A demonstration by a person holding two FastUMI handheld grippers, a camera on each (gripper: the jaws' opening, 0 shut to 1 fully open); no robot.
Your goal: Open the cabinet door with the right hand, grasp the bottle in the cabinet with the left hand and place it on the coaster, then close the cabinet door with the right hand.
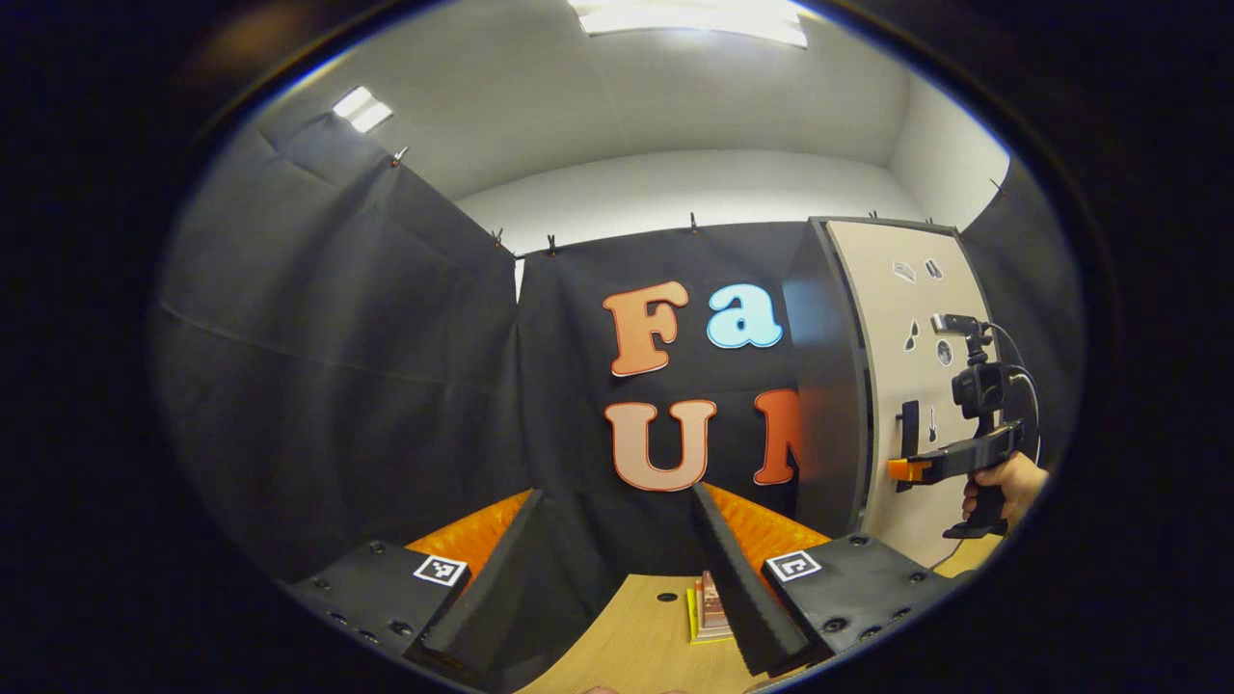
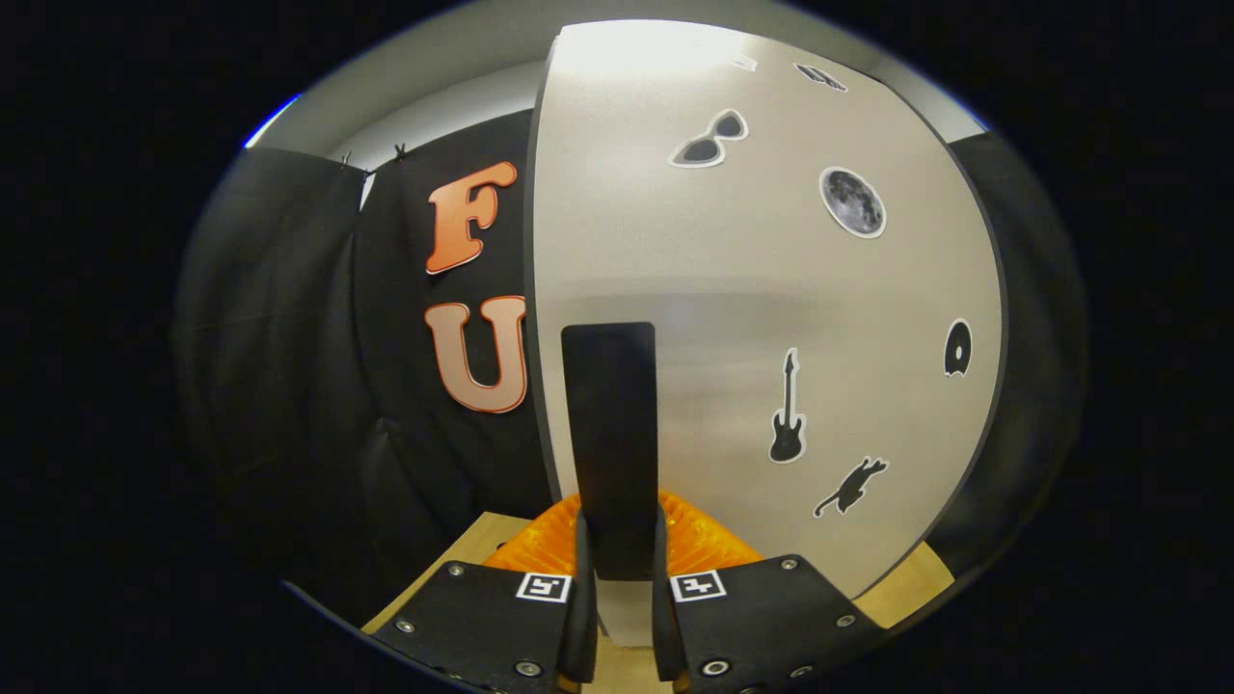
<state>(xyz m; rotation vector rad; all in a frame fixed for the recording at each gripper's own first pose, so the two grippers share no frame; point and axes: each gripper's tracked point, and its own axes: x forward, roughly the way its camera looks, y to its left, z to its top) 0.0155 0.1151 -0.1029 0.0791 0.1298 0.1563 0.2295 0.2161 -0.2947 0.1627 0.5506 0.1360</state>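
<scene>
Cabinet door (image 2: 771,318) stands shut at the table's (image 1: 646,636) right side; the right gripper (image 2: 617,578) is clamped on its dark upright handle (image 2: 609,434); the left gripper (image 1: 617,569) hovers with fingers spread wide, holding nothing, above the coaster (image 1: 709,612).

Cabinet door (image 2: 771,289): shut, inside hidden. Top and right edges cut off in right gripper view.
Handle (image 2: 609,443): lower end hidden between the right tool's (image 2: 617,617) fingers.
Stickers (image 1: 921,304) on the door: too small to tell in left gripper view.
Flat stack (image 1: 709,612) on the desk (image 1: 641,636): right part hidden behind a left tool (image 1: 617,578) finger; kind unclear.
Hand (image 1: 1007,487) on the far tool: cut off at the wrist.
</scene>
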